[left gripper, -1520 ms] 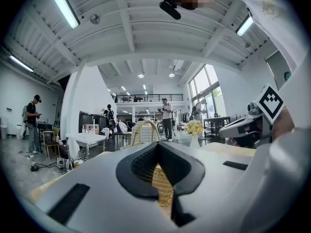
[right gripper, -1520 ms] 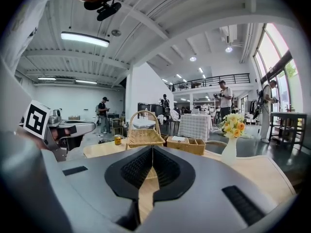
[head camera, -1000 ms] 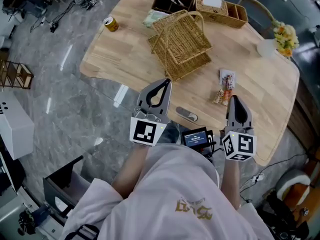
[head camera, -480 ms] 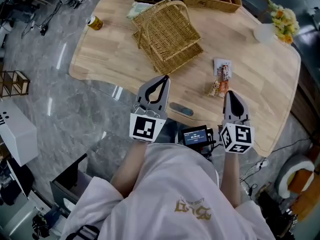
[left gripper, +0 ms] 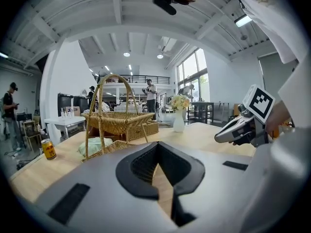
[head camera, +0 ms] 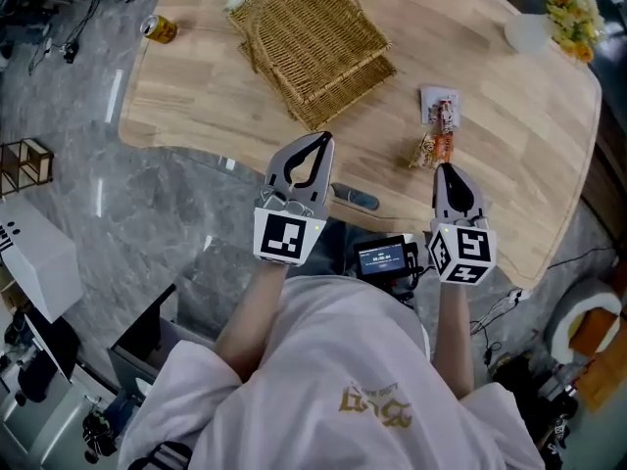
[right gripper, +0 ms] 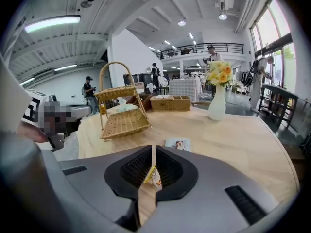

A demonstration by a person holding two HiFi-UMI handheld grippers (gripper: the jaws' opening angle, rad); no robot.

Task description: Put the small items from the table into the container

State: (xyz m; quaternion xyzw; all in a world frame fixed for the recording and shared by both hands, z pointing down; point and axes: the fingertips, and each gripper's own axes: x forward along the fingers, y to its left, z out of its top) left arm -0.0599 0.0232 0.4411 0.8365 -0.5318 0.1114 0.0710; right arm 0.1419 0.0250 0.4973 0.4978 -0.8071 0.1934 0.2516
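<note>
two grippers, both empty, so we judge this to be the approach before a first pick; no small item is held yet. the left gripper [head camera: 320, 138] hangs over the near edge of the table [head camera: 509, 145], pointing toward the wicker basket [head camera: 313, 42], which we take to be the container. its jaws are together at the tips with nothing between them, and only bare wood shows through the gap behind the tips. the right gripper [head camera: 446, 168] sits just short of the snack packets [head camera: 432, 151]. its jaws are pressed together too, leaving just a thin slit, and in the right gripper view a packet shows through that slit but lies on the table beyond the tips, not gripped.

the task's things are all still on the table. the snack packets lie right of centre with a white packet [head camera: 439, 106] just beyond them. a small dark item [head camera: 355, 197] lies near the table edge between the two grippers. the basket stands well apart from the packets, toward the far left. a can [head camera: 157, 29] and a vase of flowers [head camera: 534, 32] are at the far corners, and we doubt the vase counts as a small item.

next move, as we see it: the right jaws must open first, then go down around a snack packet, close on it and carry it to the basket. a thin, crinkly packet lying flat could slip out of the grip
</note>
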